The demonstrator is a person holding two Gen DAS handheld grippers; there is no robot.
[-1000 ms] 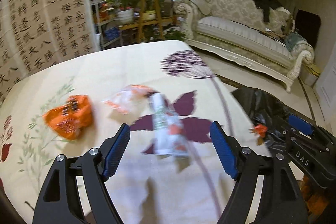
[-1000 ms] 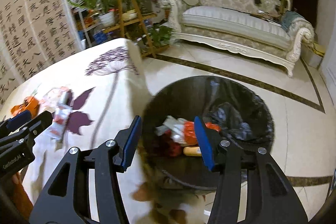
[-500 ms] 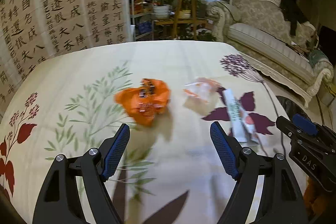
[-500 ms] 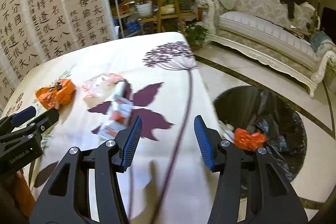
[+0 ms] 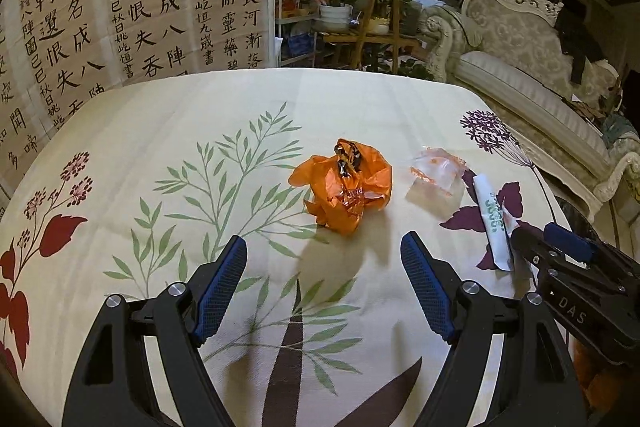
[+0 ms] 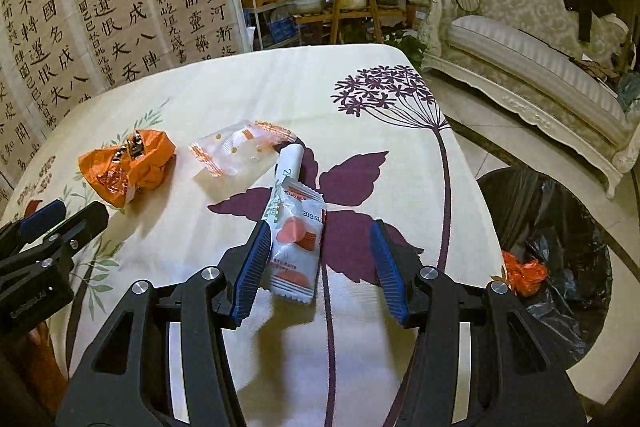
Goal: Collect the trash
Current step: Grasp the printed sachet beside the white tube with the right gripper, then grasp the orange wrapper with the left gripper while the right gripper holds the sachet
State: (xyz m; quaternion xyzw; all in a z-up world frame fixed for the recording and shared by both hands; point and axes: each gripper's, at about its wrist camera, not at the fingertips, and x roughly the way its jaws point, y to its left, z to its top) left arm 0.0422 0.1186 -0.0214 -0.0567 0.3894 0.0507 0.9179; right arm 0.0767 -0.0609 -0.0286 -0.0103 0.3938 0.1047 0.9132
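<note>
Glossy crinkled orange plastic wrapper [image 5: 344, 187], matt printed cloth tablecloth [image 5: 200, 115].

Both the left gripper [image 5: 323, 283] and the right gripper [image 6: 318, 269] have black angular frames with triangular cut-outs, silver screws and blue ribbed pads [image 5: 221, 287]; one body reads "DAS".

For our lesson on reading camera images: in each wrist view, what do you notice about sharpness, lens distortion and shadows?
Left wrist view: sharp; the table edge bows, corners go black; the orange wrapper casts a shadow toward the camera. Right wrist view: equally sharp, print legible on the white packet; the sofa curves with the fisheye; soft gripper shadows fall on the cloth.
</note>
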